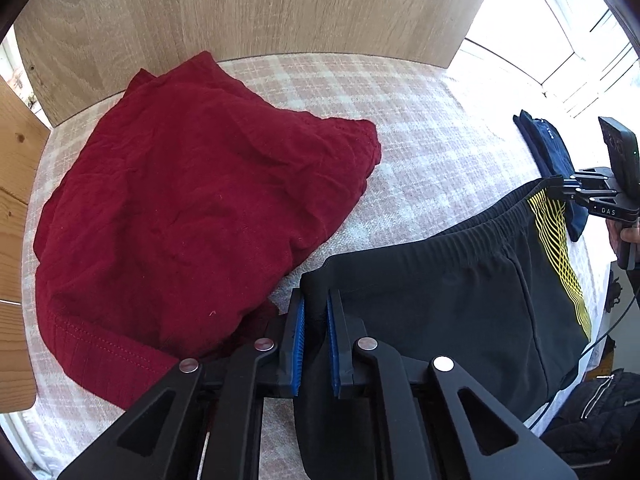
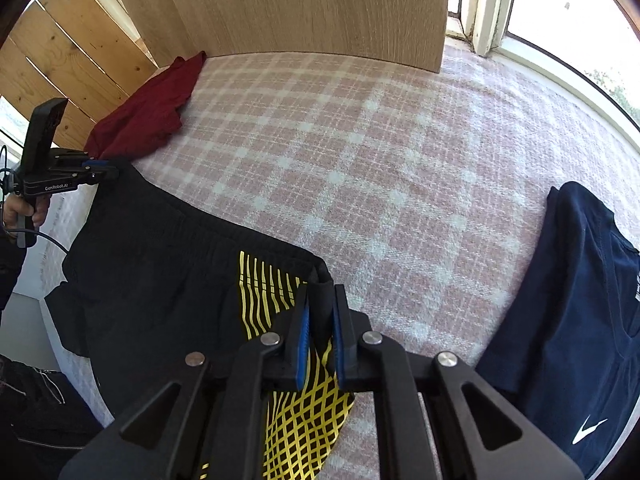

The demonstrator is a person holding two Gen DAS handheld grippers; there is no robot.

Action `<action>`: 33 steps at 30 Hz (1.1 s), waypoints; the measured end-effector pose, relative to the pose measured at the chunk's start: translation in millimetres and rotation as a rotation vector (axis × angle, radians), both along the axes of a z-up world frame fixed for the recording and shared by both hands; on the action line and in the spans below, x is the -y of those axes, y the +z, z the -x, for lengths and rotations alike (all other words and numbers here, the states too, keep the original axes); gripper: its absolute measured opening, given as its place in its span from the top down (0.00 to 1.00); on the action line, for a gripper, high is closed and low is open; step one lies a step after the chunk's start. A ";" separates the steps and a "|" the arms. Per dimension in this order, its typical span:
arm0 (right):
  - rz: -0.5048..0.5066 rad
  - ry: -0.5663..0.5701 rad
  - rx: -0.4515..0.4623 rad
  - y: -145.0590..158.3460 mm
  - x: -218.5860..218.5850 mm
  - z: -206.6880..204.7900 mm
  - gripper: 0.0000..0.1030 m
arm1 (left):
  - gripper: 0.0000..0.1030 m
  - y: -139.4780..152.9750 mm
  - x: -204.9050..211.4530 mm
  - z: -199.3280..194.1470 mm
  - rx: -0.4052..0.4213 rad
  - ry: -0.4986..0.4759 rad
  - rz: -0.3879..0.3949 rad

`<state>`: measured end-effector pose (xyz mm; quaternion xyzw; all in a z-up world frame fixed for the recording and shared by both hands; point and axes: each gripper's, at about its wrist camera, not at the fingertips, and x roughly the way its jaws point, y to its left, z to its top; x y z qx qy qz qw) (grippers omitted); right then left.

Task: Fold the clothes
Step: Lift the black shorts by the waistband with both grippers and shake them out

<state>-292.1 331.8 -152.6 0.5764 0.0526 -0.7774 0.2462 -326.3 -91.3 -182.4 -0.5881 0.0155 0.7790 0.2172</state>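
The black shorts (image 1: 440, 280) hang stretched between the two grippers, held by the waistband over the near edge of the checked bed cover (image 2: 380, 152). The left gripper (image 1: 316, 344) is clamped narrow on one waistband corner, and the right gripper (image 2: 320, 340) is clamped narrow on the other corner, by the yellow striped panel (image 2: 272, 284).

The long axis of the shorts runs along the waistband, from one gripper to the other; the legs point down and back, below both grippers.

Judging from the grips, each holds only a small pinch of elastic, so a sharp pull apart could slip a corner free and let the shorts drop off the bed edge. A red garment (image 1: 192, 208) lies just beyond the left gripper and a navy shirt (image 2: 572, 320) just right of the right gripper; laying the shorts down crooked could overlap either.
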 end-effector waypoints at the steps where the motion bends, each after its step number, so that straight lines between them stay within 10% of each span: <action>1: 0.013 -0.007 -0.016 9.6 -1.3 -5.8 0.91 | 0.92 10.3 1.6 -7.7 -0.021 -0.001 -0.009; 12: 0.051 -0.084 -0.200 84.9 -17.0 -38.8 0.91 | 0.92 80.7 -4.1 -7.8 -0.167 0.020 -0.030; 19: 0.032 -0.102 -0.563 254.9 -20.1 -40.1 0.91 | 0.92 236.6 -18.7 15.9 -0.521 0.007 -0.018; 25: 0.047 -0.100 -0.767 352.1 -20.1 -116.8 0.91 | 0.92 359.3 -15.7 -55.8 -0.806 0.008 -0.013; 33: 0.053 -0.096 -0.968 440.8 -16.7 -231.6 0.91 | 0.92 427.2 -7.7 -165.4 -0.967 0.016 -0.042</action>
